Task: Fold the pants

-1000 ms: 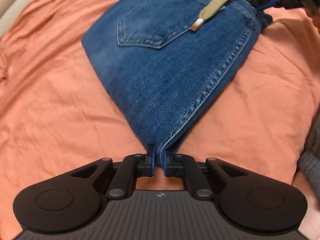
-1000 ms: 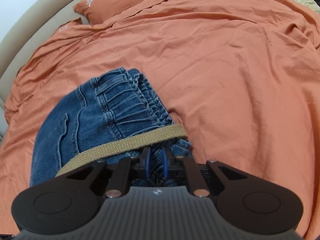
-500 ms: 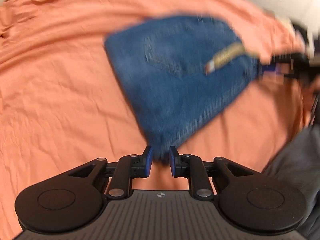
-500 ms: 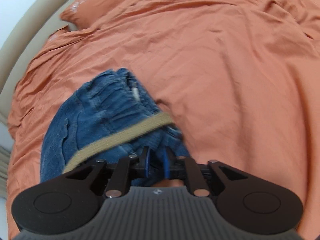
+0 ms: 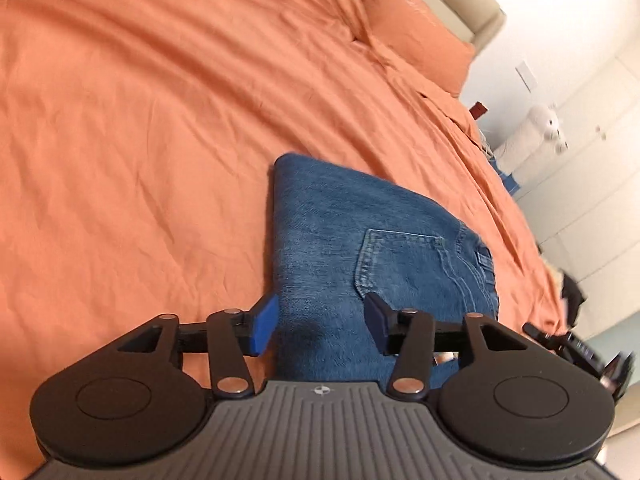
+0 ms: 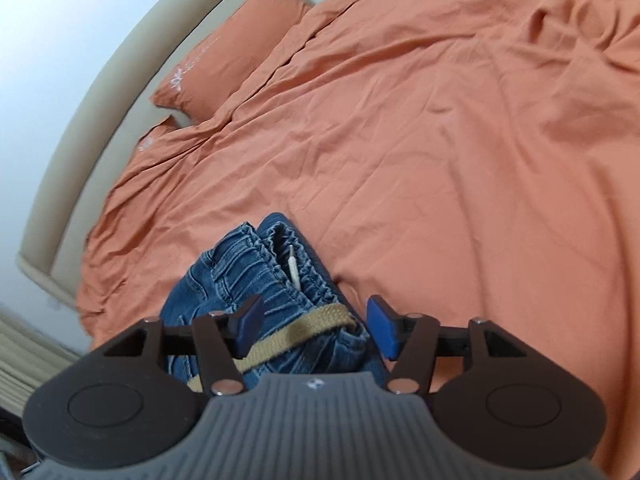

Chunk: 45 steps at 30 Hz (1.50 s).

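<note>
The folded blue jeans (image 5: 360, 248) lie on the orange bed cover, back pocket up. My left gripper (image 5: 320, 328) is open just above their near edge, holding nothing. In the right wrist view the jeans' gathered waistband (image 6: 264, 272) and a tan belt (image 6: 296, 332) lie under my right gripper (image 6: 314, 328), which is open and empty, its blue pads on either side of the belt. The right gripper's tip shows at the lower right of the left wrist view (image 5: 576, 348).
The orange bed cover (image 5: 140, 120) spreads all around the jeans. An orange pillow (image 6: 232, 56) and a beige headboard (image 6: 120, 92) lie at the far end. White cupboards and a white object (image 5: 536, 128) stand beside the bed.
Both grippers have opened and let go of the jeans, which now rest folded on the bed. Both have swung and lifted, so more of the bed and room shows.
</note>
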{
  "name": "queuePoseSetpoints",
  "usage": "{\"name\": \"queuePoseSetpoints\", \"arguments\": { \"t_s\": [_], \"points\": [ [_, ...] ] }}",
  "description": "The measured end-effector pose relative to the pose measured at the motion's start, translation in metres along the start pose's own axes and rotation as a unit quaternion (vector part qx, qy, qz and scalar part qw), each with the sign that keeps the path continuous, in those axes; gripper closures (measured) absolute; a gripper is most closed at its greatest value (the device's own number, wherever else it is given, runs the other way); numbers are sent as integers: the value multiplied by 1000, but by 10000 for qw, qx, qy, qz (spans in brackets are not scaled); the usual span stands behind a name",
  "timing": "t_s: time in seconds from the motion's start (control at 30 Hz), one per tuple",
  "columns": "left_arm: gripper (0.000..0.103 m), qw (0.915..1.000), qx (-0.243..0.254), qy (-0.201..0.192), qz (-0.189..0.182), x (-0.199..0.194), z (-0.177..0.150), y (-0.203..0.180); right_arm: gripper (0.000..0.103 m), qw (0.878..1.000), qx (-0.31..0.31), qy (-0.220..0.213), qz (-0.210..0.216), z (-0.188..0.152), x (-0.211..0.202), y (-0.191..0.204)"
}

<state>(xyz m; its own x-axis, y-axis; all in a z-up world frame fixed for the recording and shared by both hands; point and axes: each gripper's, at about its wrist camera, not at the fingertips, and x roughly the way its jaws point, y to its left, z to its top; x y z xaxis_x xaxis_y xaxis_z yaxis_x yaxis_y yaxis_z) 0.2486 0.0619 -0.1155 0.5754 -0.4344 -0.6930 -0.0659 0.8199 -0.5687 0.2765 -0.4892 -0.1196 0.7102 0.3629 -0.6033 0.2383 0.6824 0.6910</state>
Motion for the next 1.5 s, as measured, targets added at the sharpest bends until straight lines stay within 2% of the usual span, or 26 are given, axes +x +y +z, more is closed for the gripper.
{"name": "queuePoseSetpoints", "arguments": {
  "t_s": [0.1,0.2,0.33,0.53,0.7,0.97,1.1,1.23,1.3,1.4,1.5],
  "points": [
    [44,9981,-455,376,-203,19,5,17,42,9990,-2,297,333,4,14,-7],
    [44,9964,-662,481,-237,29,9,30,41,9963,2,696,510,11,31,-15],
    [42,9957,-657,600,-275,42,13,35,41,9898,-138,1249,673,24,55,-24],
    [35,9976,-214,583,-307,54,16,23,38,9702,-142,2153,1102,41,94,-23],
    [35,9975,-89,602,-346,60,17,20,37,9576,-209,2616,1189,52,119,-14],
    [38,9974,-44,549,-456,65,19,20,48,9542,-227,2681,1309,57,136,-10],
    [41,9973,-51,557,-486,65,20,21,57,9557,-500,2607,1269,56,125,-4],
    [54,9975,57,540,-463,64,20,15,68,9576,-821,2512,1151,56,117,9],
    [63,9977,98,521,-432,63,19,14,71,9575,-1185,2433,998,57,108,27],
    [77,9980,135,488,-368,62,18,12,76,9561,-1506,2361,863,58,99,47],
    [86,9986,131,408,-315,60,16,11,78,9541,-1794,2289,717,58,88,67]
  ]
}}
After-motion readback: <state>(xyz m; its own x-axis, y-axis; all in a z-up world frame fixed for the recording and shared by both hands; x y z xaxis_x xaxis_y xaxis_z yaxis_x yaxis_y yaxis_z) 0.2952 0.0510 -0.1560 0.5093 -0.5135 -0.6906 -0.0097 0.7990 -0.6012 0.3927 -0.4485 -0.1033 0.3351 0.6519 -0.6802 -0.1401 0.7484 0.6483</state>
